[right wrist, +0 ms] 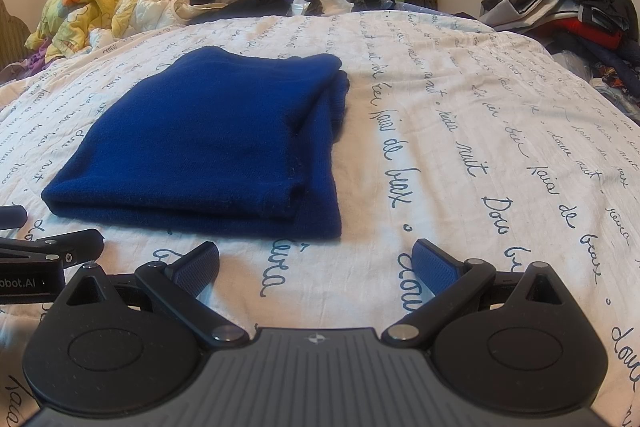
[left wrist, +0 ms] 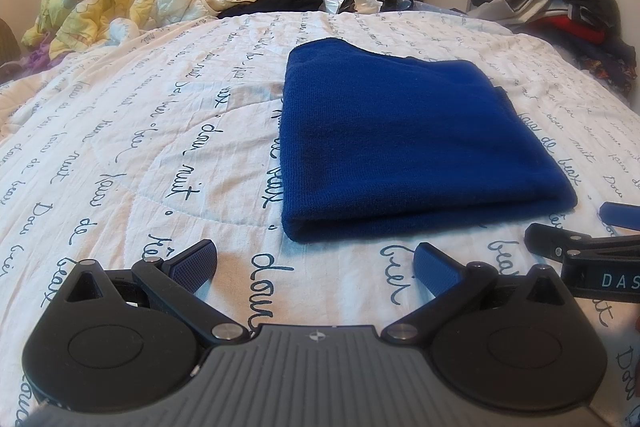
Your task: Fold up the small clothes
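On a script-printed quilt (left wrist: pixel 160 131), a folded blue garment (left wrist: pixel 404 143) is flanked by the left gripper (left wrist: pixel 316 263) and right gripper (right wrist: pixel 316 263), fingers spread, nothing held.

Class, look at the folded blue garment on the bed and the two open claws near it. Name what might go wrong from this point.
1. The blue garment has loose stacked layers at its right edge; a claw gripping only the top layer would probably undo the fold.
2. The left claw and right claw sit close together, so they may bump on the next reach.
3. The quilt is soft; a low grab could pinch it too.
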`<state>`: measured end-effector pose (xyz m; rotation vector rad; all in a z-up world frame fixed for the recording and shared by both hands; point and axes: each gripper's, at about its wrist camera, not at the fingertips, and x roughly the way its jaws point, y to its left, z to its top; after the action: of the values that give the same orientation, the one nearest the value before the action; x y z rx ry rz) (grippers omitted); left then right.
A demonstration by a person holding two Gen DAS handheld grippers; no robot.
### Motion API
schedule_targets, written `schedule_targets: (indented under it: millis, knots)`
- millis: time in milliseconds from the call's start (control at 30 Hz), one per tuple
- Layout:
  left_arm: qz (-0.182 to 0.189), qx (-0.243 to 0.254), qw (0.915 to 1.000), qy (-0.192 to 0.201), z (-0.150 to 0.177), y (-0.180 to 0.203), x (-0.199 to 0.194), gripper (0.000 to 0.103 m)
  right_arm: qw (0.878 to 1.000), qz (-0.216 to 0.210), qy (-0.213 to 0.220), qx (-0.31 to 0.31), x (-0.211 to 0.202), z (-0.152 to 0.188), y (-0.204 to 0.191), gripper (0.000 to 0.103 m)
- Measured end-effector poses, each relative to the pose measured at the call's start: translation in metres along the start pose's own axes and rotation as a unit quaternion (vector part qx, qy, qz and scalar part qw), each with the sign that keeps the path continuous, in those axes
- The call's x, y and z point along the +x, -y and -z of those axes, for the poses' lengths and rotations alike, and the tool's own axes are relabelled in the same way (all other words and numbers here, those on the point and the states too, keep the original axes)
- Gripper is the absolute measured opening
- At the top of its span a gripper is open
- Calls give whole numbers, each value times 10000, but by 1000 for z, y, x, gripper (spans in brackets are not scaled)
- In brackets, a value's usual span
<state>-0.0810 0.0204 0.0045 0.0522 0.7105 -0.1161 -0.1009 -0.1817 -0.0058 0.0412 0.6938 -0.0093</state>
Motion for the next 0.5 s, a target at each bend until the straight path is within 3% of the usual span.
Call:
schedule_targets:
  millis: [500]
  knots:
    - [-165, -143, 9998, 46, -1, 5, -1, 103, 9998, -62, -160, -38, -2, -4, 1, 103]
